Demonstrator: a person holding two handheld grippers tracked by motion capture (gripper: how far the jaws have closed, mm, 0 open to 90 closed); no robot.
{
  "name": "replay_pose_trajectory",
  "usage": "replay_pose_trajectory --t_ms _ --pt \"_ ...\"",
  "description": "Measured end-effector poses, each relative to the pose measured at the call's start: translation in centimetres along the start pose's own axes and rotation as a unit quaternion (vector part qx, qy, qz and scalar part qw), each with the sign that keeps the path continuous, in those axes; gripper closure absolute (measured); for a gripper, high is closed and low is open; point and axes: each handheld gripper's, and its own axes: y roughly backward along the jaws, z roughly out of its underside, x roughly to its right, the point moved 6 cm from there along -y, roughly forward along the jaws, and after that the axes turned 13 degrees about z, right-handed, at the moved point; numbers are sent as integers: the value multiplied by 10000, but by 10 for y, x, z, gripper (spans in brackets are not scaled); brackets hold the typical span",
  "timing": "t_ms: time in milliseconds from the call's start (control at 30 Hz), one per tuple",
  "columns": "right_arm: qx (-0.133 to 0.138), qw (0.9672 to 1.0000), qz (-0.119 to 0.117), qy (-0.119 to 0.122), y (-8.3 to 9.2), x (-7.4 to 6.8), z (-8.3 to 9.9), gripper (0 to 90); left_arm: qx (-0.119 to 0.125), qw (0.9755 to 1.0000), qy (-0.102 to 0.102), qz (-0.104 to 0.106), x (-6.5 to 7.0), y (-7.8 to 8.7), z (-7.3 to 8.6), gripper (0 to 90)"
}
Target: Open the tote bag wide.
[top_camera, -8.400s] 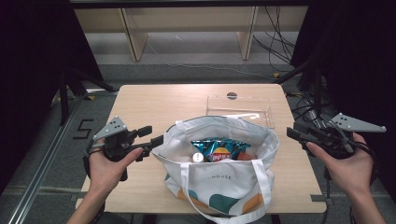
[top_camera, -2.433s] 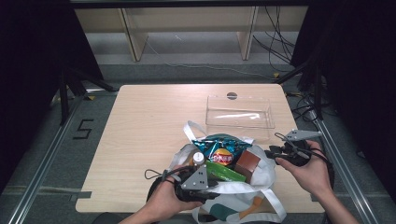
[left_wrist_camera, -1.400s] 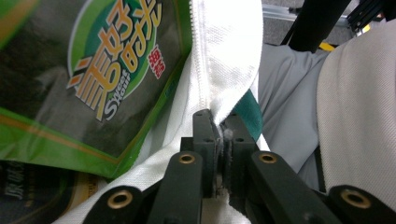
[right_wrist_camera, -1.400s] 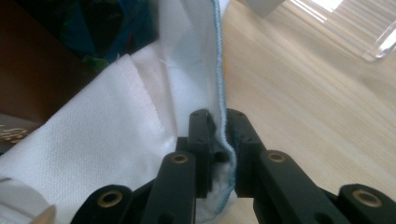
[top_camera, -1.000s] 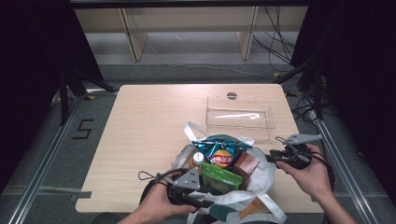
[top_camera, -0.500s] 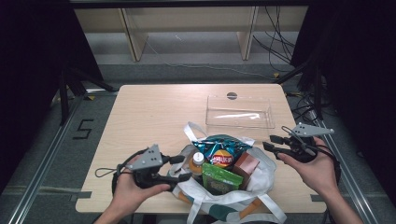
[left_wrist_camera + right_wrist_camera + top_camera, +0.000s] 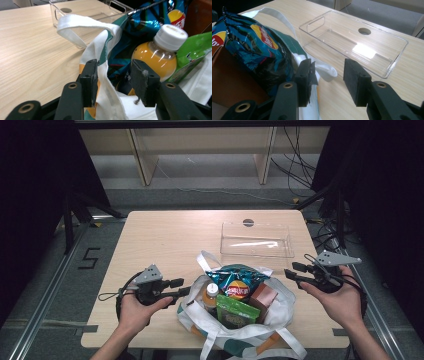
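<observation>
A white tote bag (image 7: 286, 306) with teal and orange print lies open at the table's front middle. Inside it are a blue chips bag (image 7: 235, 281), an orange juice bottle (image 7: 211, 295) with a white cap, a green packet (image 7: 233, 311) and a brown box (image 7: 263, 297). My left gripper (image 7: 181, 287) is at the bag's left rim. In the left gripper view it (image 7: 113, 72) is open, with the bag's fabric edge (image 7: 105, 52) lying loose between its jaws and the bottle (image 7: 155, 56) just beyond. My right gripper (image 7: 291, 270) stands open at the bag's right rim, its (image 7: 328, 70) left jaw beside the chips bag (image 7: 249, 42).
A clear plastic tray (image 7: 256, 255) sits empty behind the bag at the table's right rear, close ahead of my right gripper (image 7: 354, 42). Bare wooden table (image 7: 165, 240) stretches to the left and rear. A bag handle (image 7: 75, 21) loops toward the tray.
My left gripper has come out from over the bag's front and swung to its left rim. The right gripper has drawn back slightly to the right rim. The bag lies lower and closer.
</observation>
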Motion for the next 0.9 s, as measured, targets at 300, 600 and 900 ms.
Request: replay_pose_trajectory --t_ms 300,600,900 --pt "-69 9999 -37 81 -1 0 5 587 -586 9983 44 -48 -7 -20 14 752" --pt "-48 9999 -96 129 -3 -6 5 593 -1225 9916 -122 -397 -16 -31 28 874" --pt "91 9994 -257 218 1 -8 4 594 -516 9974 240 -438 -7 -18 19 626"
